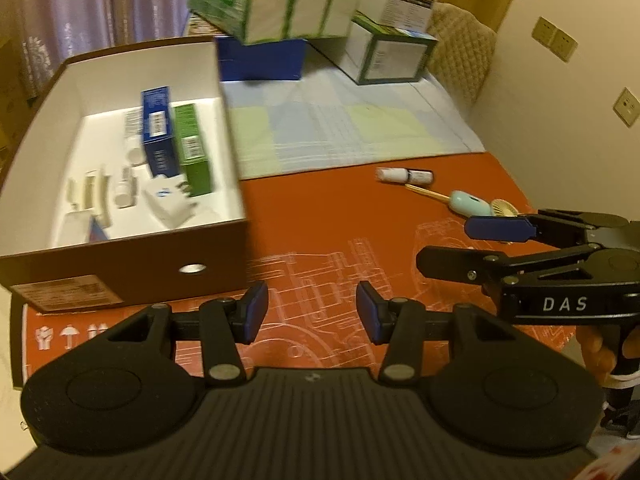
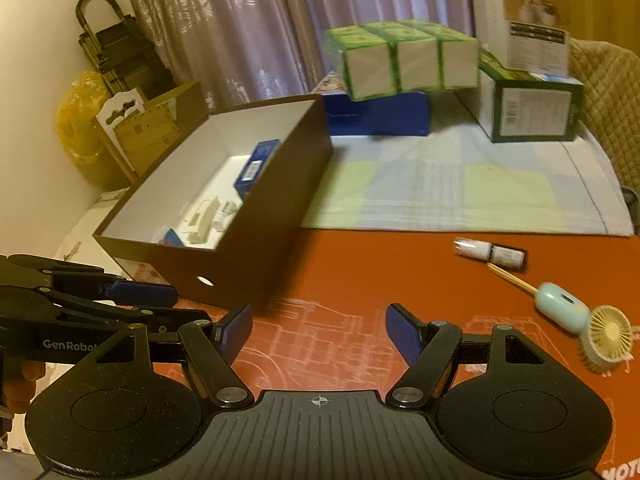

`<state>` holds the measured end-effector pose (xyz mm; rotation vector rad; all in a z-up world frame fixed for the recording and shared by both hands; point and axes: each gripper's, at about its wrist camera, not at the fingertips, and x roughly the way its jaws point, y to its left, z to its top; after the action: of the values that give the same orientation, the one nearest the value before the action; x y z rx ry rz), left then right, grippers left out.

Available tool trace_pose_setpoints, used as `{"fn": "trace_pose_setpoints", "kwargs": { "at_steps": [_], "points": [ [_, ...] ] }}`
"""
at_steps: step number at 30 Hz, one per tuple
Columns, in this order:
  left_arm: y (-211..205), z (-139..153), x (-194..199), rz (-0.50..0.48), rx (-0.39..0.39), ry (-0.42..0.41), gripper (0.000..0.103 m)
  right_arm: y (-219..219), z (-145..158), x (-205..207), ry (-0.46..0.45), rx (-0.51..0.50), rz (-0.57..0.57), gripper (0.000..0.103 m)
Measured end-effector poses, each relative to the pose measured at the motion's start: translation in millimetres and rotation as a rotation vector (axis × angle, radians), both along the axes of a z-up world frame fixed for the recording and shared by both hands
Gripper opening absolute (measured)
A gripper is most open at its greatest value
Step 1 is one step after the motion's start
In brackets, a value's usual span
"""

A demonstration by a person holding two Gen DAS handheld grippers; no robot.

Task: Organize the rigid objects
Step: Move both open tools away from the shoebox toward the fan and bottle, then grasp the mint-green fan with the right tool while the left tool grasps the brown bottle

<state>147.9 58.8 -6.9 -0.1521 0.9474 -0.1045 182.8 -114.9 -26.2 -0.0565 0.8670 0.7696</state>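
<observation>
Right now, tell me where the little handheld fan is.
The handheld fan lies on the red mat, right of the brown box, just beyond a wooden stick and two small bottles.

My left gripper (image 1: 312, 312) and right gripper (image 2: 319, 334) are chunky matte black plastic with blue finger pads (image 2: 404, 334); silver pivot screws, ribbed bases, round side discs; white "DAS" and "GenRobot" lettering on the sides.

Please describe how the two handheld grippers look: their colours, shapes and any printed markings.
The left gripper and right gripper are both matte black, with linkage arms, silver pivot bolts, round discs on a ribbed base, and blue finger pads. Seen from the side, one reads "DAS", the other "GenRobot".
</observation>
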Motion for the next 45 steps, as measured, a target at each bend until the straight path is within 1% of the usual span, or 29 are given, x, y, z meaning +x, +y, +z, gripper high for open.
{"fn": "trace_pose_setpoints", "kwargs": {
  "at_steps": [15,21,28,34,40,45],
  "points": [
    [-83,-19,35,-0.11,0.002,0.019,0.044,-90,-11,17,0.043,-0.015,-0.136,0.071],
    [-107,-30,52,-0.114,0.012,0.014,0.044,-127,-22,30,0.053,-0.049,-0.188,0.071],
    [-127,-44,72,-0.104,0.027,0.013,0.044,-163,-34,59,0.04,-0.107,-0.245,0.071],
    [-141,-55,91,-0.106,0.042,0.027,0.044,-179,-45,81,0.016,-0.14,-0.234,0.071],
    [-149,-63,104,-0.098,0.053,0.041,0.044,-180,-61,103,-0.033,-0.204,-0.178,0.071],
    [-149,-69,113,-0.086,0.061,0.054,0.044,-178,-75,119,-0.054,-0.265,-0.13,0.071]
  ]
}}
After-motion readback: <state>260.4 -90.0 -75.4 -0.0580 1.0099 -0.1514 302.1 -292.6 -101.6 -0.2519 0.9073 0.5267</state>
